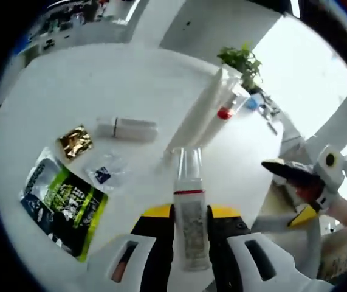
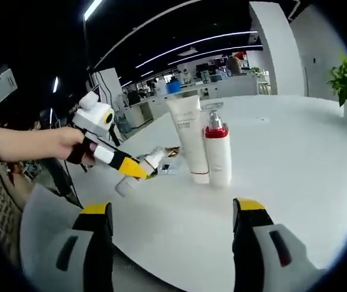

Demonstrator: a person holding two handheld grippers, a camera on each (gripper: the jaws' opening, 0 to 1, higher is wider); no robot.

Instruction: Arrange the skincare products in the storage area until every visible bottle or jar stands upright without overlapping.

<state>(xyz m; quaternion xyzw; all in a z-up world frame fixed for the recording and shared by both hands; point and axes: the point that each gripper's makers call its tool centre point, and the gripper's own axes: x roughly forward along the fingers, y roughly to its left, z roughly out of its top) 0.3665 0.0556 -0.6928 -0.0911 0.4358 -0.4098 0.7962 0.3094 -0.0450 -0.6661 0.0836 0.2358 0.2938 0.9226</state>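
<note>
My left gripper (image 1: 189, 220) is shut on a slim bottle (image 1: 189, 176) with a clear cap and a red ring, holding it a little above the white table (image 1: 100, 85). In the right gripper view that same gripper (image 2: 133, 168) comes in from the left in a person's hand, with the bottle (image 2: 155, 158) in its jaws. A tall white tube (image 2: 188, 137) and a white pump bottle with a red collar (image 2: 217, 152) stand upright side by side. My right gripper (image 2: 173, 243) is open over the near table edge, short of them. Another white tube (image 1: 127, 128) lies flat.
A gold sachet (image 1: 75, 141), a small clear sachet (image 1: 103, 173) and a green-and-black packet (image 1: 64, 204) lie flat on the left of the table. A potted plant (image 1: 243, 61) stands past the upright tube (image 1: 203, 112). My right gripper (image 1: 292, 191) hangs off the table's right edge.
</note>
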